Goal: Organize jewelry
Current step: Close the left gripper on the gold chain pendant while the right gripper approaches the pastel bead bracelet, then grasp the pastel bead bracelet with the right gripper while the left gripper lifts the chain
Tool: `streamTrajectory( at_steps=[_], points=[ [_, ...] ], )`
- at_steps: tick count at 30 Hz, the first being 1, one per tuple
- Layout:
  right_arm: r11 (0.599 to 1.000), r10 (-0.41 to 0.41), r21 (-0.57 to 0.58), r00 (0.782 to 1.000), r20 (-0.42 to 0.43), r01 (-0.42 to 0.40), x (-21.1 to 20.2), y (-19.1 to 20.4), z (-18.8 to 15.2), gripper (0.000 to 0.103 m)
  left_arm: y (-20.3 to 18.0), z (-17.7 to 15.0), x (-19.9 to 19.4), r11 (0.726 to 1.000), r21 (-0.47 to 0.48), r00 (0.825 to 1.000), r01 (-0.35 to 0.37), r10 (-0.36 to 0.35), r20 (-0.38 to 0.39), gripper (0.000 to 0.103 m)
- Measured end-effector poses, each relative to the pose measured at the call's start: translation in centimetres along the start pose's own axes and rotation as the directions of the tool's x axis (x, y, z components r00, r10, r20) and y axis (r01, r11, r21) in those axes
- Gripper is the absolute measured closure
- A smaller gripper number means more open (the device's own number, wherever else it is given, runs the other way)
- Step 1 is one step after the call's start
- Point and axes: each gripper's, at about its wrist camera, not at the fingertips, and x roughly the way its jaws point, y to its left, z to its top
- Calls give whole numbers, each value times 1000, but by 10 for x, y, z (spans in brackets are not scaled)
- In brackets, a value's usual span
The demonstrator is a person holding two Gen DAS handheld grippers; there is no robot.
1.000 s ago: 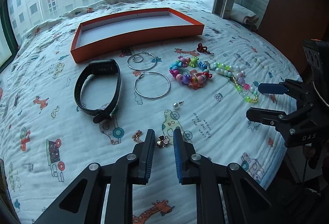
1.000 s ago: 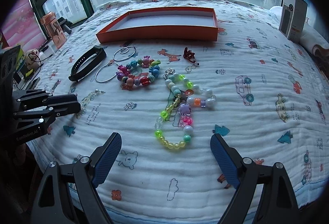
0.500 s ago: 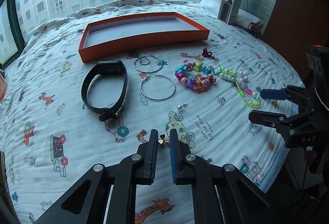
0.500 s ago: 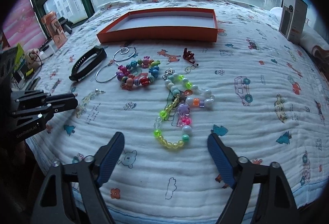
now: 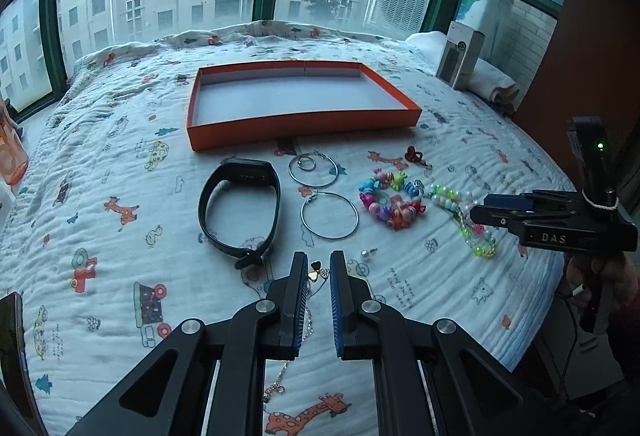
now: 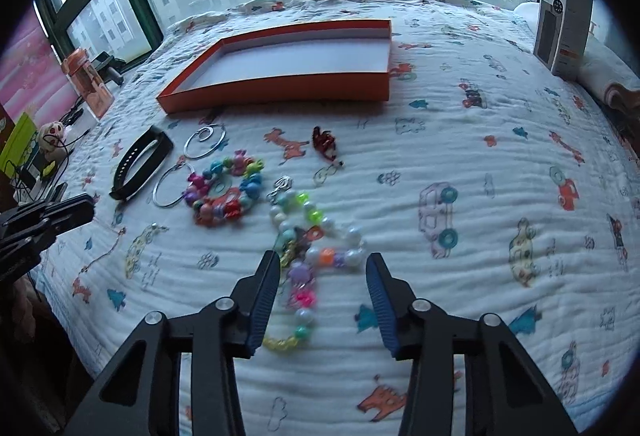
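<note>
Currently the left gripper [image 5: 319,272] is nearly closed, pinching a small gold charm [image 5: 317,273] right at its tips; a thin chain [image 5: 309,320] hangs down from it between the fingers, and its lower end [image 5: 276,388] shows below the gripper. Can't tell whether the pads actually clamp the charm or only the chain.

The right gripper [image 6: 322,270] is spread wide, low over the bedspread [image 6: 460,164], with the translucent bead necklace [image 6: 304,256] between its fingers. The necklace's pearl section lies level with the tips, the pink and yellow beads run back between the fingers, close to the left finger. No contact visible; beads are a bit blurred.

On the bedspread:
- orange tray [image 5: 304,128], open, beyond all the jewelry
- black wristband [image 5: 240,212], just ahead-left of the left gripper
- two hoop earrings, small-in-large pair [image 5: 314,170] and single large hoop [image 5: 329,215], between wristband and beads
- multicolour bead bracelet [image 5: 390,198], just beside the necklace
- pearl stud [image 5: 366,255], near the left gripper's right fingertip
- red clip [image 6: 325,144], between the bracelet and the tray
</note>
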Motion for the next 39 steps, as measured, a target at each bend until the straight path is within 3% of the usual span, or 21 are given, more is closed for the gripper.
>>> streamTrajectory(
  at_steps=[8,21,24,27,39],
  points=[
    [999,-21,-40,1000,-16,21,10,-9,13,75,8,5,0,1000,-25,1000,0,0,3,92],
    [983,-47,-179,998,-48,38,17,-4,16,80,12,9,12,999,-35,1000,-7,7,-18,92],
    [979,-40,-202,998,-51,29,18,0,16,90,12,11,12,999,-37,1000,-11,10,-17,92],
    [972,-63,-228,997,-39,52,17,6,15,91,14,14,9,999,-43,1000,-13,12,-7,92],
    [981,50,-193,992,112,-27,-56,24,47,91,21,56,-58,999,-29,990,-20,24,141,92]
  ],
)
